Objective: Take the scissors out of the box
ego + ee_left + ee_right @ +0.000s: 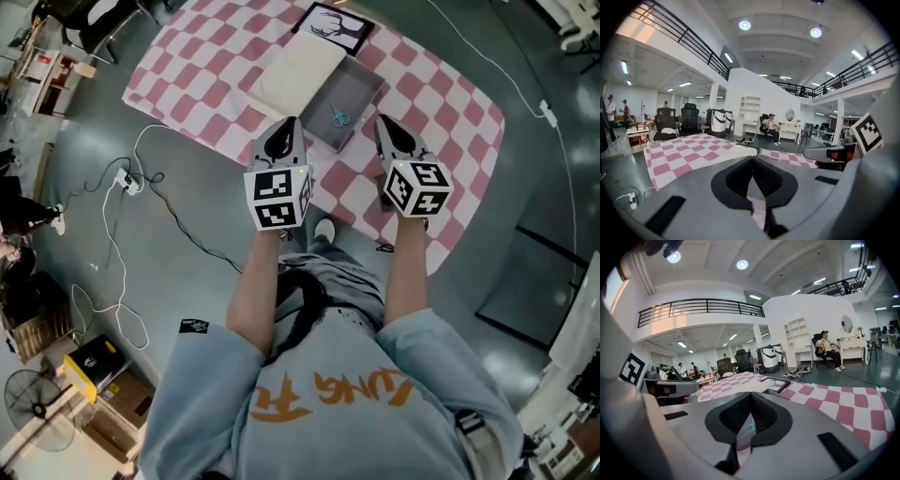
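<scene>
1. Small teal-handled scissors (339, 117) lie inside the open grey box (364, 86), toward the near edge of the pink-and-white checked cloth (450, 103).
2. Left gripper (284, 131) and right gripper (389, 127) hover just beside the box, jaws together and empty; the removal is not yet begun.

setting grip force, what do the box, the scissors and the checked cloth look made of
Box: probably cardboard, matte grey; thin straight walls, no shine.
Scissors: handles look like teal plastic; blades too small to judge, likely metal.
Checked cloth: soft fabric, it seems, pink and white, matte, lying flat on the floor with an uneven edge.
</scene>
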Tool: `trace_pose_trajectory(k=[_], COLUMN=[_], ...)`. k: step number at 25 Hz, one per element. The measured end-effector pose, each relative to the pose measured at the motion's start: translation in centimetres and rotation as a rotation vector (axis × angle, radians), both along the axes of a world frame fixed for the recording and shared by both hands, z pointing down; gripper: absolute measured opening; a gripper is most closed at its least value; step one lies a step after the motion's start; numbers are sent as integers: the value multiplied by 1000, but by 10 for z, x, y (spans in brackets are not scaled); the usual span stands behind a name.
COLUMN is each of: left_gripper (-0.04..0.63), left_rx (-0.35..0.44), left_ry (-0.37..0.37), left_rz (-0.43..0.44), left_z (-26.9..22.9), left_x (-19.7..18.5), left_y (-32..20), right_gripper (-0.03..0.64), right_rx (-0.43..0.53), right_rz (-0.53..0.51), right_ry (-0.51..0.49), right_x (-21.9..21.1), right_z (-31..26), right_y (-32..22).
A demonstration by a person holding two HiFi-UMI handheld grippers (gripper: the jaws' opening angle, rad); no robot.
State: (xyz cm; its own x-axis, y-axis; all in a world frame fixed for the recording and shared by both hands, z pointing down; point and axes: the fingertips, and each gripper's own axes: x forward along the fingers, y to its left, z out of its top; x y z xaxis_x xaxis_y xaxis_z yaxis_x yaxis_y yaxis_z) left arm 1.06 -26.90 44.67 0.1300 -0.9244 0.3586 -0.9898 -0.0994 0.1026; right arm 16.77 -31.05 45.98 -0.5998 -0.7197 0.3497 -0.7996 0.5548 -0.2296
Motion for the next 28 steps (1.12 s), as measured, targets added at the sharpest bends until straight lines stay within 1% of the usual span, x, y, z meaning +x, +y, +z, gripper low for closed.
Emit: trace_pose_trajectory(k=[5, 10, 13, 20, 28], left_gripper=[20, 20, 20, 20, 20], left_rx=[-26, -35, -50, -83, -103], left_ry=[17, 27, 32, 59, 106], left_rz=[-6, -28, -32, -40, -45], left_z=[11, 17, 24, 39, 54], left_x=[-10, -26, -33, -45, -52], left_y=[-9, -16, -19, -22, -33], right_gripper=[-3, -3, -3, -3, -2], right_rx=[-10, -33, -58, -105, -195], right_rz=[-63, -88, -110, -218, -318], right_ry=[86, 122, 146, 232, 316], right_x=[-22, -36, -41, -62, -81], right_z=[6, 16, 25, 38, 62], right_y=[-9, -21, -26, -39, -46])
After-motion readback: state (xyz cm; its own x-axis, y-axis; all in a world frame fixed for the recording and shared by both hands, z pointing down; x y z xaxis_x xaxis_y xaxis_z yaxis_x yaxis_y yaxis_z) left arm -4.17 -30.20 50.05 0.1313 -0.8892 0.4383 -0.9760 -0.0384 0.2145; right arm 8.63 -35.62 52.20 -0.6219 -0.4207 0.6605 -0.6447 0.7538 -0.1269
